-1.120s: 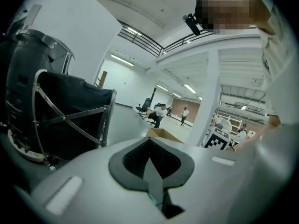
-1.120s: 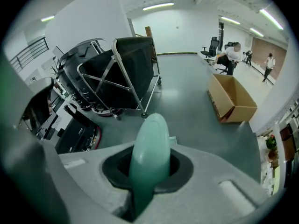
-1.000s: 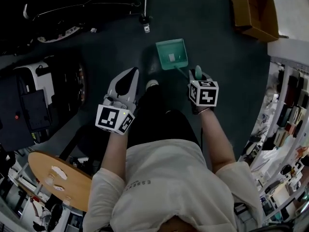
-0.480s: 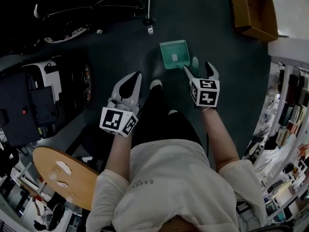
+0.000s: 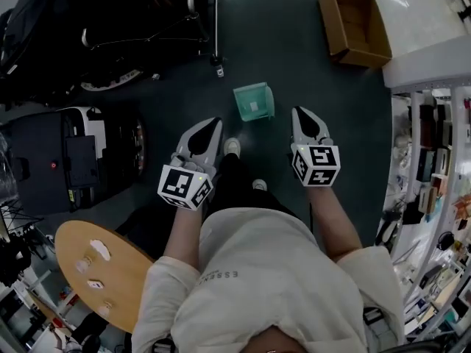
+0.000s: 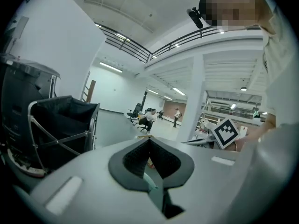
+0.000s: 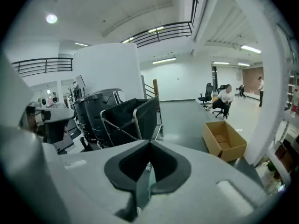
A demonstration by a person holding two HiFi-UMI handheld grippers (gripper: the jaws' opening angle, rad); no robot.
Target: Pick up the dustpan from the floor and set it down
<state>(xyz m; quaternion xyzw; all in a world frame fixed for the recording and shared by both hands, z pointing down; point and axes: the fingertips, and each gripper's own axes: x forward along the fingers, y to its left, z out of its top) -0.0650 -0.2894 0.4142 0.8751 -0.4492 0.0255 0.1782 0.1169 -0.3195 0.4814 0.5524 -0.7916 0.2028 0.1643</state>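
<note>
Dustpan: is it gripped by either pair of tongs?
No, the dustpan lies on the floor, clear of the left tongs and right tongs.

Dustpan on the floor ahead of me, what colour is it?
The dustpan is teal green, with a small pale patch inside. The head view shows it best.

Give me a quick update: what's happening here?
Left gripper and right gripper: jaws shut, empty. Dustpan on the floor, ahead of both. Cardboard box far off, apart.

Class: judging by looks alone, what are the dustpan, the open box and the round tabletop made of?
Dustpan: probably plastic, given its even teal colour and smooth moulded walls.
Box: cardboard, with thin, matte brown walls.
Tabletop: wood or a wood-look laminate. It is orange-brown and smooth, but any grain is too small to tell.
</note>
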